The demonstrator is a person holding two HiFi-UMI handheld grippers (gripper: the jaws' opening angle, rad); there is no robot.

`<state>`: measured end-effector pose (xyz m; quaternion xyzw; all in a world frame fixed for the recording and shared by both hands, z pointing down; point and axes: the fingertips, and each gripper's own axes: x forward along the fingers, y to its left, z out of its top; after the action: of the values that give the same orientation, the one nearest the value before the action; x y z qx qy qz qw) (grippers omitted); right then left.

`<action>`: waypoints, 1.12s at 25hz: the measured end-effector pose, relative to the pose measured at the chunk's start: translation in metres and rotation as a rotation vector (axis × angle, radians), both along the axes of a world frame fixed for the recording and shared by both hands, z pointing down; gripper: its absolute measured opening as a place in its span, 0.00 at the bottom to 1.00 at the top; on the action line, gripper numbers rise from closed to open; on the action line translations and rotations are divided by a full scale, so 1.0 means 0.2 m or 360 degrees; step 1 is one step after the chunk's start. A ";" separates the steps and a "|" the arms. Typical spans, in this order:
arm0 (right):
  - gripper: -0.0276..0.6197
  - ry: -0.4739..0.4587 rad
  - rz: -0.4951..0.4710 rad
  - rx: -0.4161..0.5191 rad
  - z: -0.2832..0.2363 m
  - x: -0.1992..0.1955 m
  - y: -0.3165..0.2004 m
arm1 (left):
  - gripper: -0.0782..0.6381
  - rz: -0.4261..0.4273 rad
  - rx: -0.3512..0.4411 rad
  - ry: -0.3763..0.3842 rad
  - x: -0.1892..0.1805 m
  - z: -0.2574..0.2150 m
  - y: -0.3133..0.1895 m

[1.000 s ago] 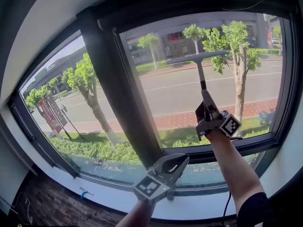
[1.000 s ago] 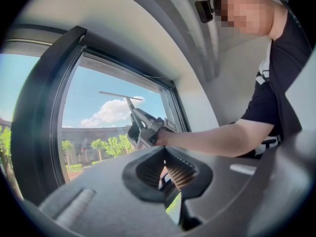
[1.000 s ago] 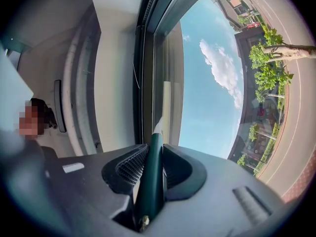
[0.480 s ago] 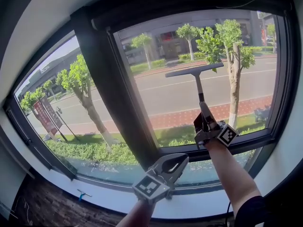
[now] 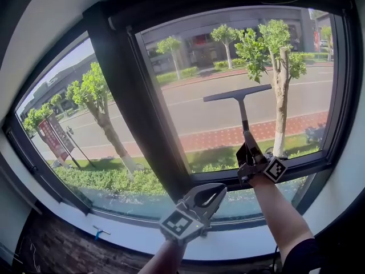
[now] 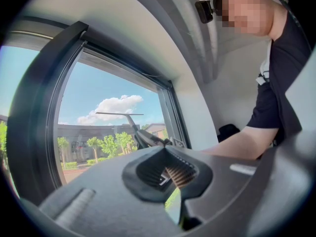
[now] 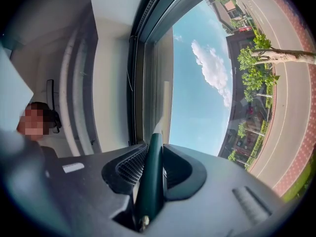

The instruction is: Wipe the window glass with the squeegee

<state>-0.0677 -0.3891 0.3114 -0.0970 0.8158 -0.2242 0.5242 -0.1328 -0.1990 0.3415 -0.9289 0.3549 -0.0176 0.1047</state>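
The squeegee (image 5: 237, 93) is a dark T-shaped tool. Its blade lies flat against the right window pane (image 5: 302, 107), about mid-height, with the handle running down from it. My right gripper (image 5: 247, 148) is shut on the lower end of that handle, just above the bottom frame. In the right gripper view the dark green handle (image 7: 152, 172) sits clamped between the ribbed pads. My left gripper (image 5: 215, 190) hangs lower, in front of the sill, with its jaws together and nothing in them. The left gripper view shows the squeegee (image 6: 120, 114) against the sky.
A thick dark mullion (image 5: 142, 107) separates the right pane from the left pane (image 5: 74, 124). A pale sill (image 5: 131, 238) runs under both, with a small blue object (image 5: 98, 230) on it. A person's arm and torso (image 6: 266, 107) are close on the right.
My right gripper has drawn the squeegee down the right pane, so the blade now sits lower on the glass. The left gripper has stayed in place.
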 end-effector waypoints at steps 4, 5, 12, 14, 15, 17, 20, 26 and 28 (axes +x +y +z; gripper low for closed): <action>0.20 0.0000 -0.0009 -0.0024 0.08 0.01 0.01 | 0.11 0.0004 -0.0015 0.0005 0.00 0.02 0.00; 0.20 0.0001 -0.0015 -0.0029 0.10 0.01 0.01 | 0.11 0.0006 -0.0017 0.0003 0.01 0.02 0.01; 0.20 0.0018 -0.0022 -0.0131 0.25 0.02 0.03 | 0.11 0.0018 -0.0032 0.0001 0.02 0.03 0.00; 0.20 -0.0033 -0.0061 -0.0201 0.28 0.01 0.06 | 0.11 0.0017 -0.0036 0.0002 0.02 0.04 0.00; 0.20 -0.0016 -0.0046 -0.0189 0.32 0.03 0.06 | 0.11 0.0016 -0.0039 0.0001 0.02 0.05 0.00; 0.20 0.0030 -0.0010 -0.0137 0.39 0.04 0.04 | 0.11 0.0015 -0.0044 0.0001 0.02 0.05 0.00; 0.20 0.0137 0.0088 -0.0372 0.56 0.08 0.05 | 0.11 0.0014 -0.0046 0.0002 0.02 0.06 -0.01; 0.20 0.0671 0.0617 -0.1582 1.17 0.32 0.12 | 0.11 0.0010 -0.0061 -0.0002 0.01 0.08 -0.01; 0.20 0.0532 0.0437 -0.1287 1.04 0.24 0.13 | 0.11 0.0007 -0.0064 -0.0002 0.02 0.09 -0.01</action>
<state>-0.0201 -0.3625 0.5204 -0.4359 0.7157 -0.4344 0.3303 -0.1297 -0.2005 0.3585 -0.9316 0.3522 -0.0251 0.0865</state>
